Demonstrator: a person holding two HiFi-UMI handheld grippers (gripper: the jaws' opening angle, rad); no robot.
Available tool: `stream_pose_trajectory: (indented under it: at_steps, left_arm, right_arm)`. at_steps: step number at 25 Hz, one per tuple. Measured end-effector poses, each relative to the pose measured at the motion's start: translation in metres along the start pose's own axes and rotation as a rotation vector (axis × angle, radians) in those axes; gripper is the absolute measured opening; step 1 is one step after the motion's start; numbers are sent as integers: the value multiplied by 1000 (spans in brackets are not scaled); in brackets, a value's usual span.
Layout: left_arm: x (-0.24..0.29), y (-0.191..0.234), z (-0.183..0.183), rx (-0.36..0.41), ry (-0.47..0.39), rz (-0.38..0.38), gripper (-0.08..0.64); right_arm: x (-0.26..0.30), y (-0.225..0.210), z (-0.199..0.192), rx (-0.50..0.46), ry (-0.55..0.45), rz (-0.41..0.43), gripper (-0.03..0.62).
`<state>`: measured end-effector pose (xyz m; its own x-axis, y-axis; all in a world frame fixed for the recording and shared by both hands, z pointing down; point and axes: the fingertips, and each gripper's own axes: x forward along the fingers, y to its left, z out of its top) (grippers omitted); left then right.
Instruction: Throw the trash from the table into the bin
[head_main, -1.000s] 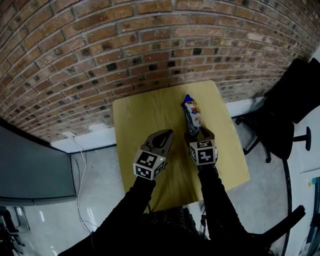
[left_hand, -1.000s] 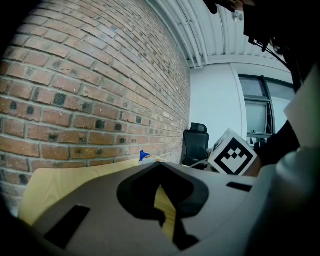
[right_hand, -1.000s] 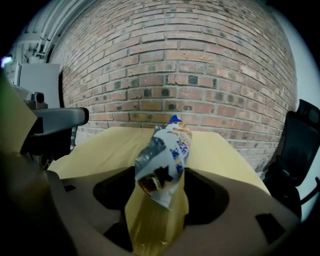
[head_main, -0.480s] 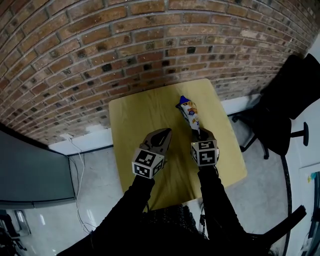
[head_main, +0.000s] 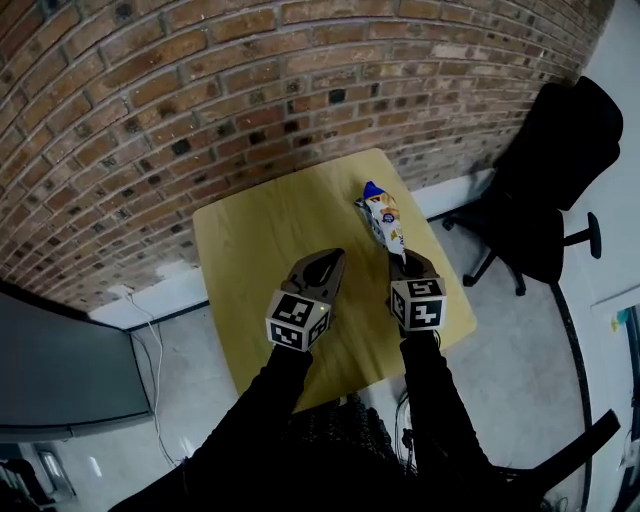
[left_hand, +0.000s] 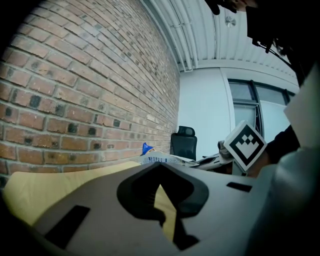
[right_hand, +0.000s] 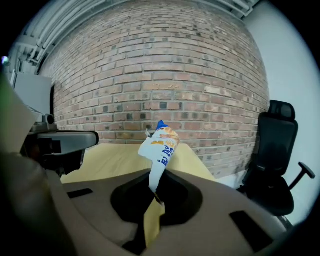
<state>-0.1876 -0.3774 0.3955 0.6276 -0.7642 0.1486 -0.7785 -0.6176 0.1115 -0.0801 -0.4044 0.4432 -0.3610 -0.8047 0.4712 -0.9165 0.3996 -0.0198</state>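
In the head view two sleeved arms reach up from the bottom edge: the left gripper (head_main: 328, 258) at centre, the right gripper (head_main: 405, 262) beside it pinching the lower end of the one snack packet (head_main: 383, 218) over the single yellow table (head_main: 260, 230); a second ago those jaws stood open around it. The left gripper view shows its jaws together, empty, nearly level. In the right gripper view the packet rises from the clamped jaws at centre frame.

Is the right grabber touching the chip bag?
Touching. The right gripper view shows the right gripper with its jaws pinched shut on the bottom end of the chip bag, which sticks up from between them.
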Motion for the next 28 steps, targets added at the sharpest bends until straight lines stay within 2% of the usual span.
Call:
stream_pose_trajectory:
  at_steps: [5,13,23,28]
  left_arm:
    - [20,-53,4,22,3,-99,6]
    - [47,-154,6,36,6,-267,6]
    - [63,-260,13,46,-16,-398,6]
    - [64,-312,9,56,-11,-469,6]
  right_arm:
    - [-46,-37,-7,36,-34,-68,12]
    - [-140,-102,-38,79,-42,-233,12]
    - [-252,-160,-73,128,-64,-397,12]
    - [-306,-182,-96,183,-87,-476,12]
